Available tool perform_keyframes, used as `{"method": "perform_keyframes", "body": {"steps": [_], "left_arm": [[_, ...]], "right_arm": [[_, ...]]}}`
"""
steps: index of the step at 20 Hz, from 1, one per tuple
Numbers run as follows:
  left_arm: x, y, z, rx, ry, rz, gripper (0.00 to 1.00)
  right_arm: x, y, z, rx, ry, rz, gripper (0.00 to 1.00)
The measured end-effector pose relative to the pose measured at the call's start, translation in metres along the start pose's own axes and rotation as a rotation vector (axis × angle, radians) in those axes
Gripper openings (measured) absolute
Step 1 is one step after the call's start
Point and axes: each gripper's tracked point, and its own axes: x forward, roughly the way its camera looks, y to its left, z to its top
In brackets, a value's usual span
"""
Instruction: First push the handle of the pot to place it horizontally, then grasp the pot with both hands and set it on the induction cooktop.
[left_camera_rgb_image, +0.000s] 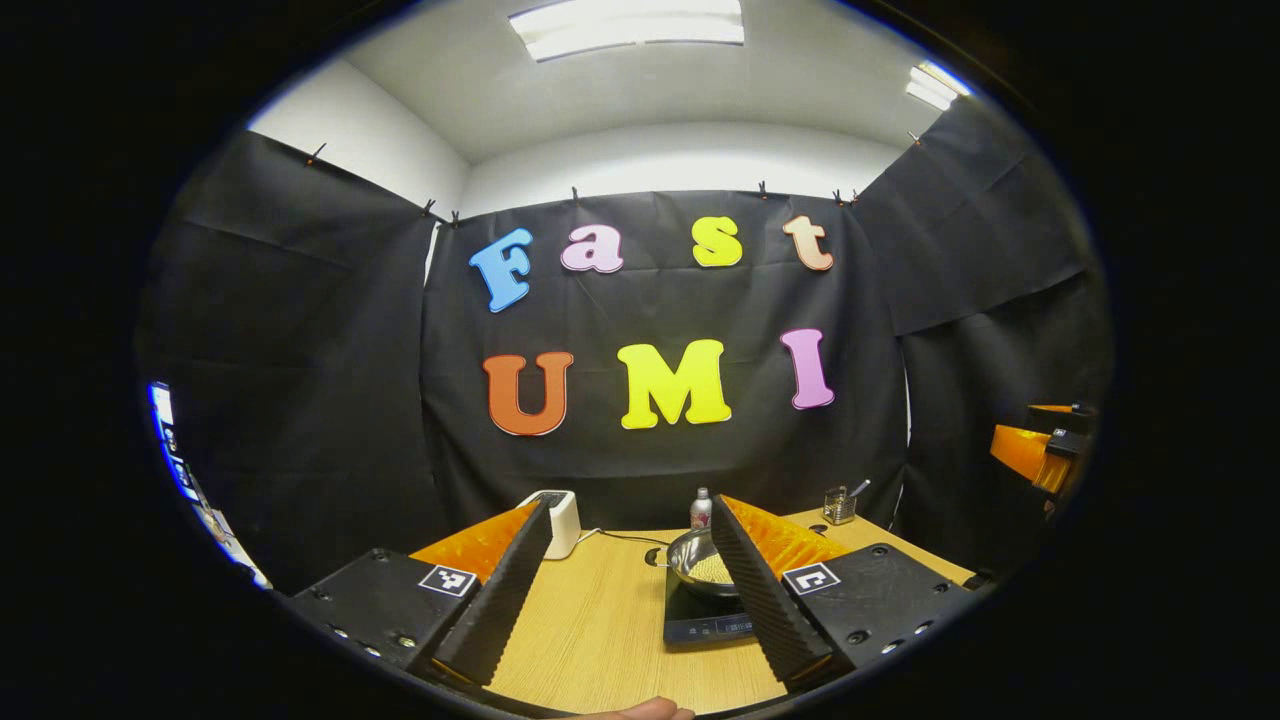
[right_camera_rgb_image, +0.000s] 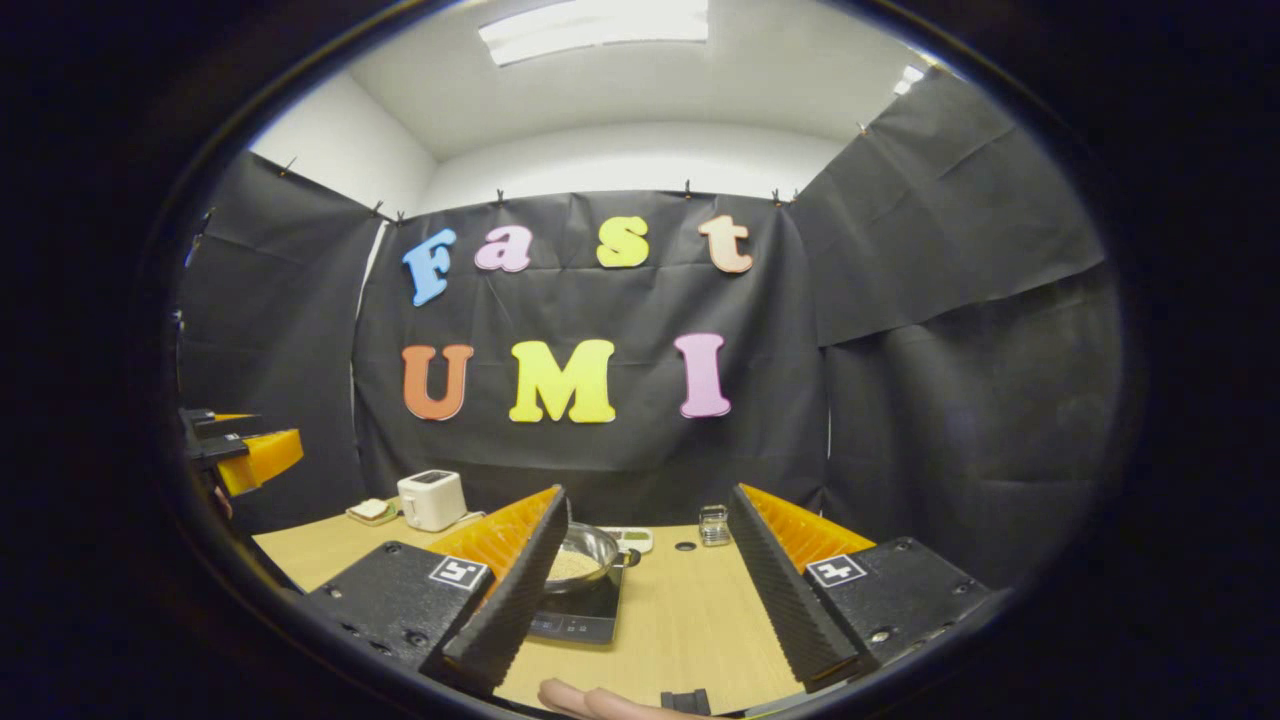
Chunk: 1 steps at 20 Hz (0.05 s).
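Pot (right_camera_rgb_image: 583, 556) sat on the induction cooktop (right_camera_rgb_image: 580, 615); left gripper (left_camera_rgb_image: 628, 590) and right gripper (right_camera_rgb_image: 640, 590) both spread wide, holding nothing

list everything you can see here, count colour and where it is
pot: 1, silver, pale contents, on the cooktop
cooktop: 1, black, on the table
table: 1, light wood, across the bottom
toaster: 1, white, back left of the table
bottle: 1, silver with a pink top, behind the pot
wire holder: 1, metal, back right of the table
small tray: 1, pale, left of the toaster
left gripper: 1, open, above the table
right gripper: 1, open, above the table
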Motion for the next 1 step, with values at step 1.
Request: {"method": "perform_keyframes", "body": {"steps": [1], "left_arm": [[0.0009, -0.002, 0.0017, -0.003, -0.006, -0.003, 0.95]], "right_arm": [[0.0012, -0.0018, -0.0006, 0.003, -0.001, -0.002, 0.96]]}}
